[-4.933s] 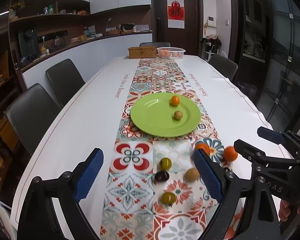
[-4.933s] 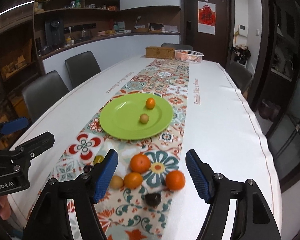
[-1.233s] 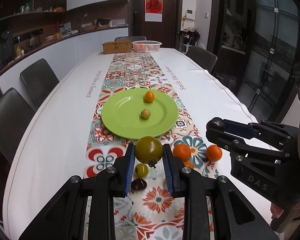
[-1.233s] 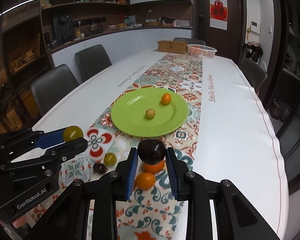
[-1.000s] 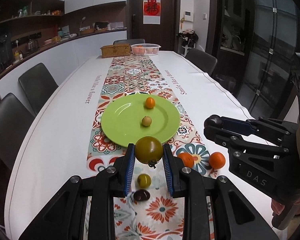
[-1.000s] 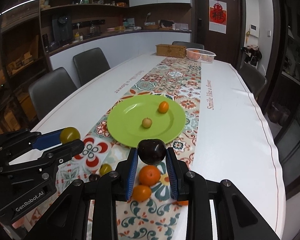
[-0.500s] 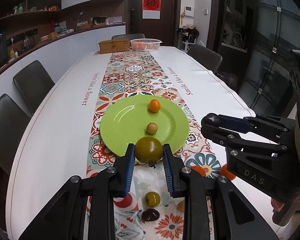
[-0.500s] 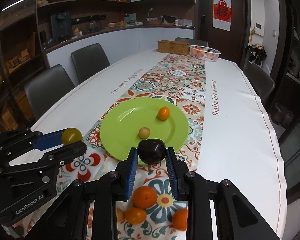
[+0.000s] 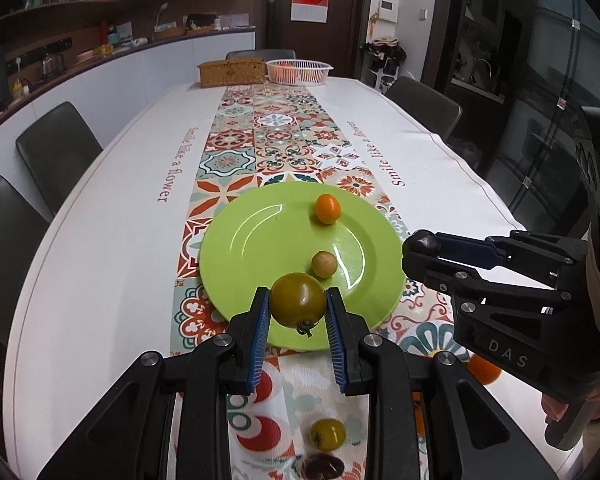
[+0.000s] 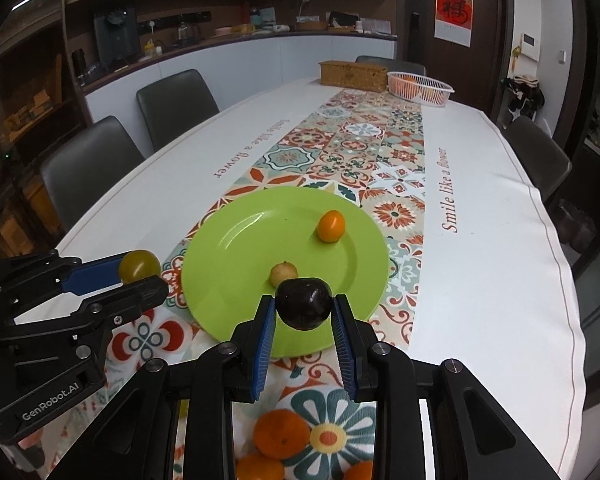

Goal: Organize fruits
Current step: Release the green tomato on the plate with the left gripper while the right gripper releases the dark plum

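Dim kitchen shelving and dark chairs ring a long white table (image 9: 100, 248) whose patterned runner (image 9: 284, 132) runs down the middle.

At the left gripper (image 9: 298, 312) the jaws are narrow, clamped on a green tomato (image 9: 298, 300) whose stem end faces down. That tool slants downward, and in its own view the tomato sits over the near rim of the green plate (image 9: 260, 248). From the right wrist view the same tool enters low on the left side, tomato (image 10: 139, 266) just beside the plate's left edge (image 10: 220, 280).

At the right gripper (image 10: 304, 314) the jaws are likewise narrow, pinching a dark plum (image 10: 304, 308). It also slants downward, with the plum over the plate's near rim. In the left wrist view this tool reaches in from the right, tip just beside the plate's right edge, and a person's fingers (image 9: 560, 416) wrap its handle at the lower right.

On the plate lie a small orange kumquat (image 9: 327, 209) toward the far side and a pale round fruit (image 9: 323, 264) nearer the tools, apart from each other.

On the runner beneath the tools, loose fruit remains: a second green tomato (image 9: 327, 434), a dark fruit (image 9: 323, 468) just beside it, and several oranges (image 10: 281, 434).

At the far end stand a woven box (image 9: 232, 74) and a white basket (image 9: 298, 71), side by side.
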Motion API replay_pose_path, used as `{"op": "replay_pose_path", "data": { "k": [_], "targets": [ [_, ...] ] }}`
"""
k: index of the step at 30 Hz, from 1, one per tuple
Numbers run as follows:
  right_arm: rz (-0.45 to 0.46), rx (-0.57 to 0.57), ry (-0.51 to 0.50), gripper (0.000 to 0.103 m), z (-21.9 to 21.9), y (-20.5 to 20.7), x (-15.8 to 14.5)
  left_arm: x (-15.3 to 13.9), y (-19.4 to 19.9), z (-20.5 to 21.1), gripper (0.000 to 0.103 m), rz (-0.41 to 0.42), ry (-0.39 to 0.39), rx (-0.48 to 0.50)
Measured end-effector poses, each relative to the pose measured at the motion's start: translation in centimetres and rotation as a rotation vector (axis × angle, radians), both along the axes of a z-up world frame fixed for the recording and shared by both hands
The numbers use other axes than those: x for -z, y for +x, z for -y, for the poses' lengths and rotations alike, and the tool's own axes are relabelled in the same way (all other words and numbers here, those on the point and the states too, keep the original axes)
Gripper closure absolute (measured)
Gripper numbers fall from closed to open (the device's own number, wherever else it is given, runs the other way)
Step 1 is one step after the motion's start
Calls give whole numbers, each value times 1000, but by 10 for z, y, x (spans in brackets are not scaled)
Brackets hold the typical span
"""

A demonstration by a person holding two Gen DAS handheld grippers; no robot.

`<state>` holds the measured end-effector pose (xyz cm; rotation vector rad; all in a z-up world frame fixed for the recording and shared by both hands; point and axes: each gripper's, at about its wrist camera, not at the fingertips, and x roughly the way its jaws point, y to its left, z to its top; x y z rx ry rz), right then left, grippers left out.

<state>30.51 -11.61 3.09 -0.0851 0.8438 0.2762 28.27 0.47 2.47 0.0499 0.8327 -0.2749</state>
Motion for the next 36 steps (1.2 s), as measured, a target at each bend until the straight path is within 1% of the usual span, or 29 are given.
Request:
{"op": "replay_pose_path", "data": {
  "k": [12, 20, 23, 26, 29, 33, 36],
  "targets": [
    [-68, -12, -10, 73, -5, 39, 25, 31, 46, -2, 75, -73, -4, 6],
    [-88, -6, -10, 73, -4, 54, 34, 40, 59, 0, 74, -95, -9, 8],
    [-91, -11, -10, 73, -4, 56, 36, 39, 59, -1, 70, -96, -12, 2],
    [-91, -13, -4, 72, -5, 56, 36, 36, 56, -3, 70, -89, -11, -5],
    [-82, -3, 8, 61, -3, 52, 34, 31, 50, -4, 67, -77, -13, -14],
    [-74, 0, 27, 61, 0, 42, 28, 20, 33, -5, 67, -53, -5, -31],
    [-59, 6, 35, 61, 4, 31, 21, 11, 16, -6, 64, -33, -14, -38]
  ]
}}
